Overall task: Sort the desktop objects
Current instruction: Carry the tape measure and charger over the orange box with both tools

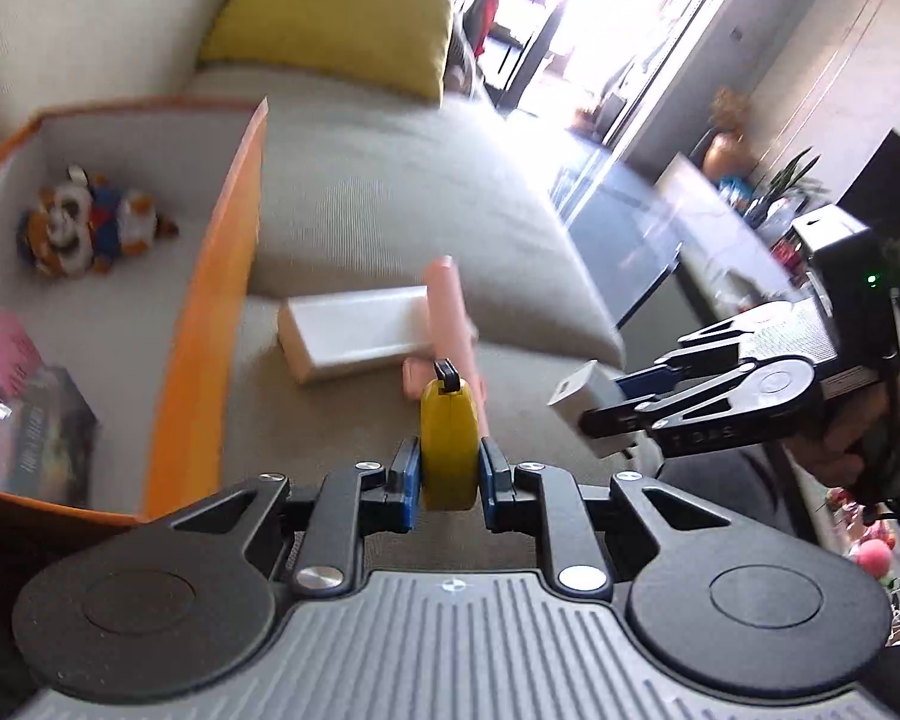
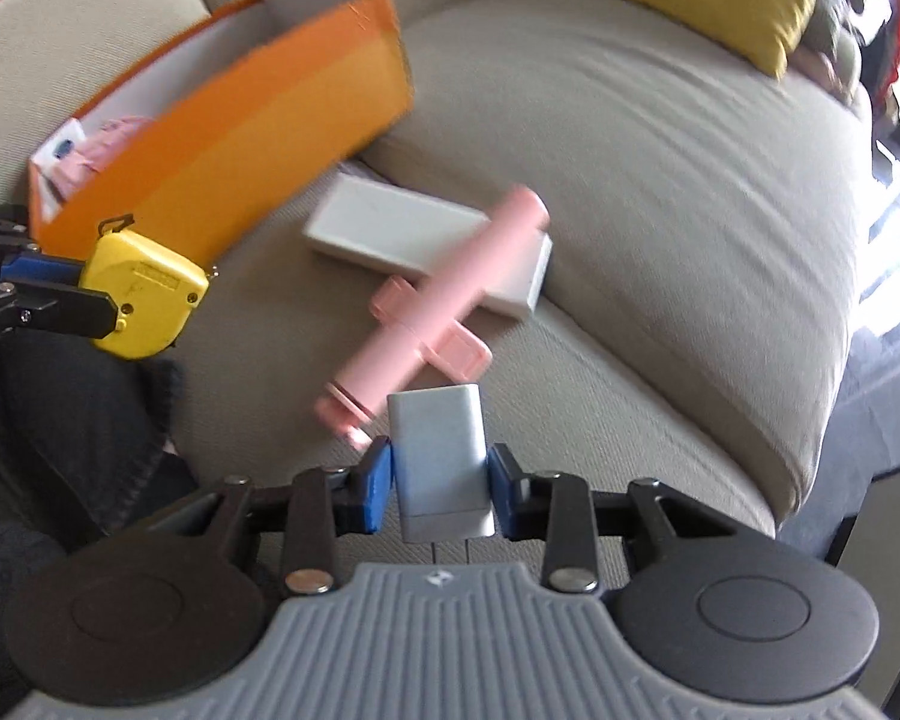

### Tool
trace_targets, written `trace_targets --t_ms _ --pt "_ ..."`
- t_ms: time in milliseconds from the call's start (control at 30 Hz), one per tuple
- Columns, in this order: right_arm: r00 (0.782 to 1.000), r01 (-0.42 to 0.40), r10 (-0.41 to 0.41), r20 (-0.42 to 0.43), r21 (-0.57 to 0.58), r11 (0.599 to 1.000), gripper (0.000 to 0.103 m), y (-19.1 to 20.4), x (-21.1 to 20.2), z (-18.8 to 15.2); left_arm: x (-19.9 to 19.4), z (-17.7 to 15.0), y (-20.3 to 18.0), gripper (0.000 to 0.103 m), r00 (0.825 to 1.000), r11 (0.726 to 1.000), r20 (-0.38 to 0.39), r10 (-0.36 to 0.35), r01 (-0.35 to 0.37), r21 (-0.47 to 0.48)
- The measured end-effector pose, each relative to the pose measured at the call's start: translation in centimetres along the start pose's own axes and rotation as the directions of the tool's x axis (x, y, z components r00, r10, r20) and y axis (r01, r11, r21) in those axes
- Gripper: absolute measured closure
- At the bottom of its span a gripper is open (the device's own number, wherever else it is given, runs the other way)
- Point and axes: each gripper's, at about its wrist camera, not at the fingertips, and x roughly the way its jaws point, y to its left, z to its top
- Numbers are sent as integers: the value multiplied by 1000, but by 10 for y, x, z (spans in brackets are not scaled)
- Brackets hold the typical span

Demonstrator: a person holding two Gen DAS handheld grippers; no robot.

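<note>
Both grippers loaded above the sofa (image 2: 660, 138).
L wrist view only: orange box (image 1: 210, 324) interior w/ plush toy (image 1: 90, 222). L gripper (image 1: 448, 471) jaws narrow, clamping yellow tape measure (image 1: 448, 444); R gripper (image 2: 438, 480) jaws approx. half open, gripping grey-white charger block (image 2: 441, 456). Pink tool (image 2: 432, 306) rests across white box (image 2: 390, 228) on the cushion.

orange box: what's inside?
In the left wrist view the orange box holds a plush toy at the back, and a pink packet beside a dark box near the front. Its near wall and the frame edge hide the rest of the floor.
</note>
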Motion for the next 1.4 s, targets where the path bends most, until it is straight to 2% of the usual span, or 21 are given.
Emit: trace_targets --t_ms 100,267,400,533,667,800,1000,1133,1400 --pt "998 -14 17 52 -65 998 67 27 -23 20 -28 5 7 81 999 1000 53 3 -2 -5" --pt "992 -40 63 106 -206 978 67 72 -44 61 -67 16 37 81 991 998 119 55 -52 -32" --pt "989 -31 73 126 -304 952 67 108 -49 95 -87 26 68 81 986 993 127 112 -106 -51" --pt "986 -23 84 147 -379 925 67 133 -55 126 -92 36 103 81 986 987 112 125 -113 -110" --pt "982 -22 103 157 -448 894 67 153 -49 157 -72 41 127 81 995 987 43 92 -85 -139" --pt "985 -21 102 142 -480 877 67 167 -31 186 -35 38 134 81 996 991 -71 60 -68 -116" --pt "992 -59 110 67 -521 852 67 179 14 214 7 32 150 81 976 989 -214 42 -72 -131" --pt "993 -101 116 -8 -561 821 67 184 40 215 19 26 155 81 966 987 -255 51 -87 -132" --pt "988 -157 127 -92 -582 798 68 187 72 220 30 22 147 81 943 988 -313 116 -142 -61"
